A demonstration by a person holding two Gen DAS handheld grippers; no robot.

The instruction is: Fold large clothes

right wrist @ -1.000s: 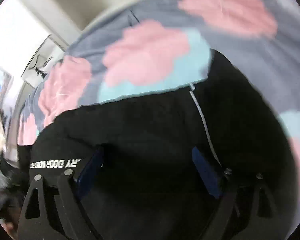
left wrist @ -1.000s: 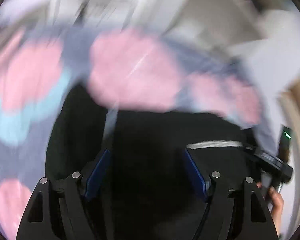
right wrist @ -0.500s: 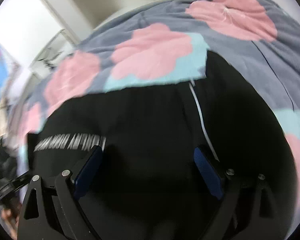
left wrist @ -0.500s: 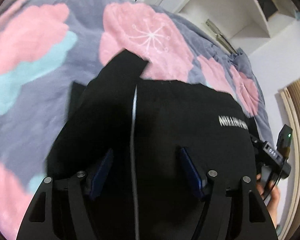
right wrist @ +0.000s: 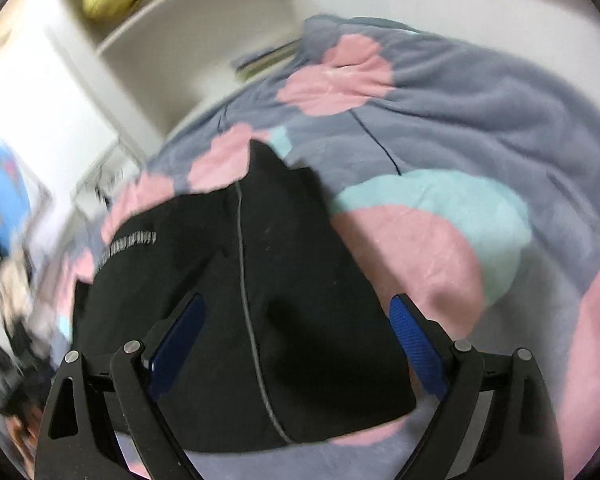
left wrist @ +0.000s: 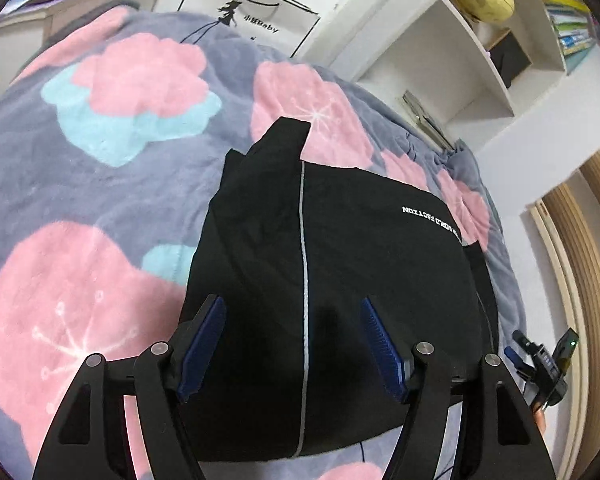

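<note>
Both fingers [left wrist: 220, 320] spread wide; garment [left wrist: 360, 260] lettering blurred in right view

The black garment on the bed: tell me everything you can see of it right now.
The black garment lies folded into a compact, roughly rectangular bundle on the floral fleece blanket. It looks like smooth, matte fabric. A thin pale stripe runs lengthwise down its top, and small white lettering sits near one edge. A narrow flap sticks out at the far end, and a strip peeks from under one side. The left gripper and right gripper are over it, open, gripping nothing.
</note>
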